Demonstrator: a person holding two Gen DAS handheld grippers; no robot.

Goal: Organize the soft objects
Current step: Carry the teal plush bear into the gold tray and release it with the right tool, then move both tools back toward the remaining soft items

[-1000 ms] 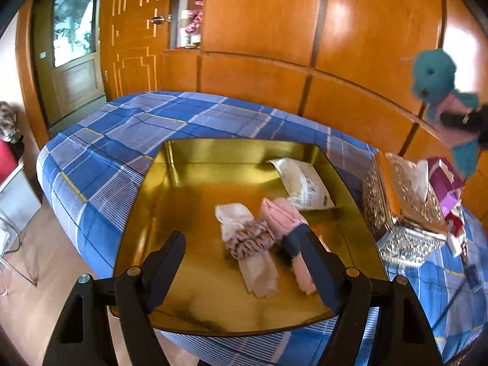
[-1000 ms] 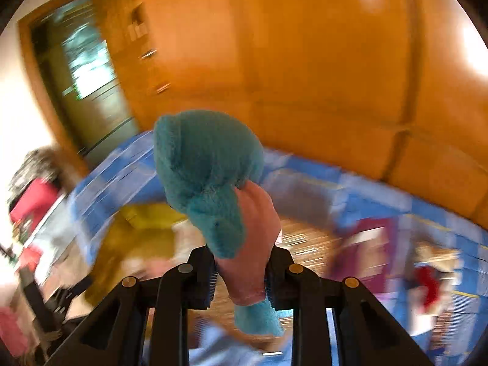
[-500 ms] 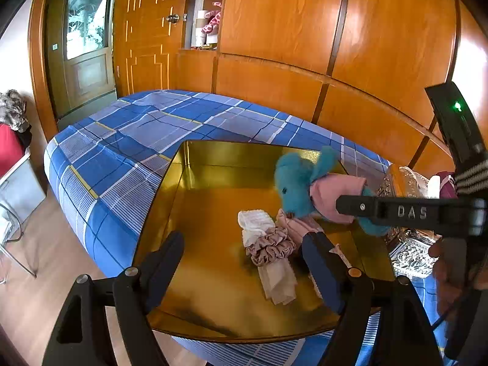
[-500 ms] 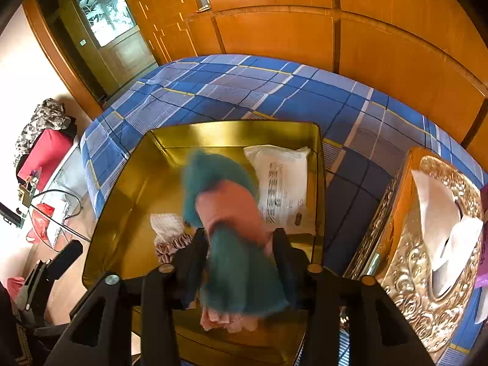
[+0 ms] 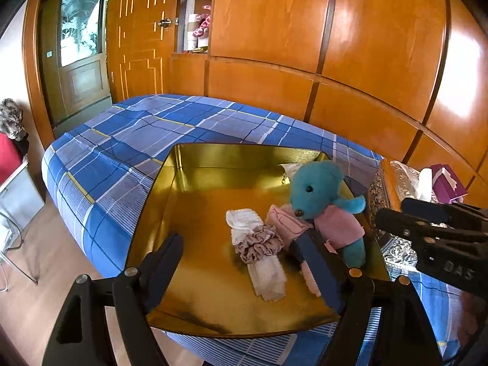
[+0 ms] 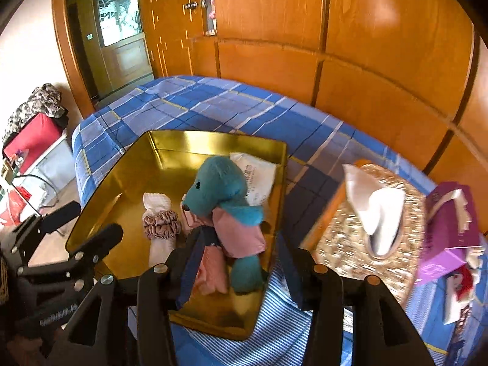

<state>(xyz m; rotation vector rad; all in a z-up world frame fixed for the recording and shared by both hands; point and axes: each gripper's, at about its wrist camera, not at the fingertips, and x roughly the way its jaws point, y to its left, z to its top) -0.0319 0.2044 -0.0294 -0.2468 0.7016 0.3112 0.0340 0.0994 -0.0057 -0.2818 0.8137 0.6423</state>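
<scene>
A teal plush bear (image 5: 314, 189) in a pink shirt sits upright at the right side of the gold tray (image 5: 198, 213) on the bed. In the right wrist view the bear (image 6: 219, 186) has its legs between the spread fingers of my right gripper (image 6: 241, 262), which is open and not pressing on it. Beside the bear lie a white cloth ringed by a beige scrunchie (image 5: 259, 244) and a pink cloth (image 5: 286, 219). A white packet (image 6: 259, 177) lies behind the bear. My left gripper (image 5: 241, 265) hovers open and empty over the tray's near edge.
An ornate gold tissue box (image 6: 366, 228) and a purple box (image 6: 448, 235) stand on the blue plaid bed (image 5: 128, 140) right of the tray. Wooden wall panels rise behind the bed. The floor drops off at the left, with a red bag (image 6: 33, 143) there.
My right gripper came down from the upper right with the bear, set it in the tray and opened its jaws. The left gripper stayed in place.
</scene>
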